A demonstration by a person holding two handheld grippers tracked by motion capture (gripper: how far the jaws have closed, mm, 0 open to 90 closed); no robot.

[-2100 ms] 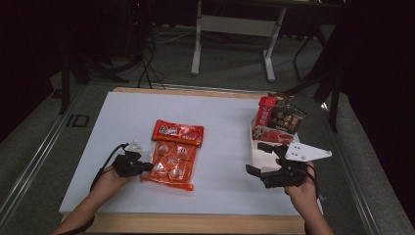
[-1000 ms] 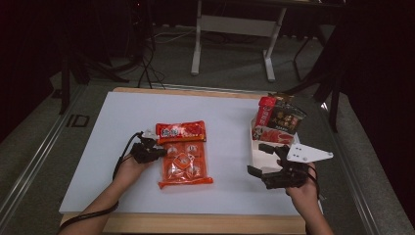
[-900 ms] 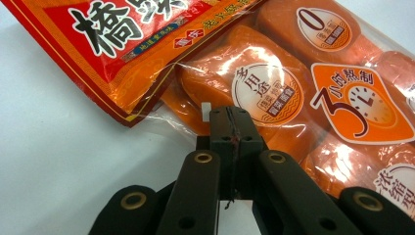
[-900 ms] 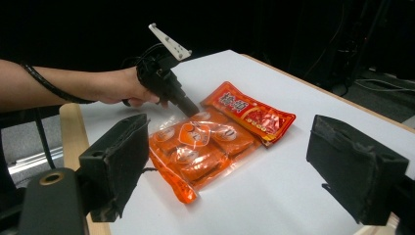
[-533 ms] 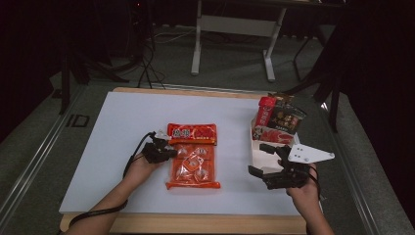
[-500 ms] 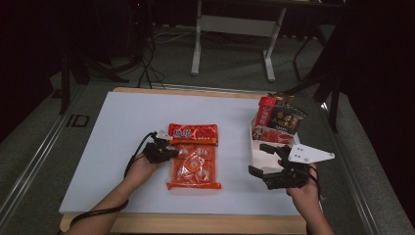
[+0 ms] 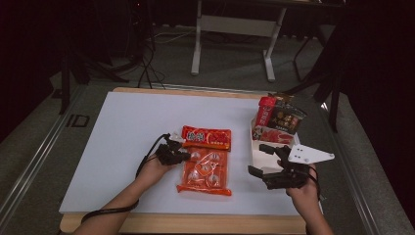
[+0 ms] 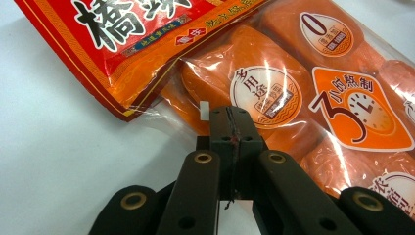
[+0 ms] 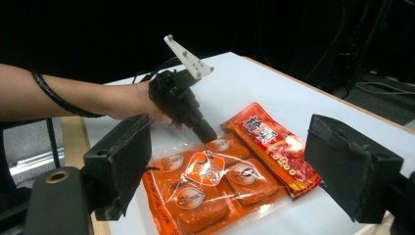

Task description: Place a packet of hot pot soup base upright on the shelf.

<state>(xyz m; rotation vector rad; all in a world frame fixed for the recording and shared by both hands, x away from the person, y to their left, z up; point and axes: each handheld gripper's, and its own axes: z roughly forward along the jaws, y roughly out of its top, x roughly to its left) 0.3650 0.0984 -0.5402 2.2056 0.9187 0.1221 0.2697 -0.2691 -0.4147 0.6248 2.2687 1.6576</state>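
An orange packet (image 7: 205, 169) of sealed blocks with a red printed header (image 7: 206, 137) lies flat on the white table (image 7: 122, 127). My left gripper (image 7: 183, 154) is at the packet's left edge, by the seam under the header. In the left gripper view its jaws (image 8: 230, 115) are shut on the clear plastic rim of the orange packet (image 8: 303, 98). My right gripper (image 7: 255, 159) rests to the right of the packet with its jaws wide apart. The right gripper view looks between those open jaws (image 9: 237, 164) at the orange packet (image 9: 210, 181) and the left gripper (image 9: 208, 134).
A white box (image 7: 276, 122) holding red and dark snack packs stands at the back right, just beyond my right gripper. A metal stand's legs (image 7: 232, 44) are on the floor behind the table. The table's left half (image 7: 107, 147) is bare white surface.
My left gripper has slid to the right across the table, dragging the orange packet with it toward the middle. The right gripper has kept still.
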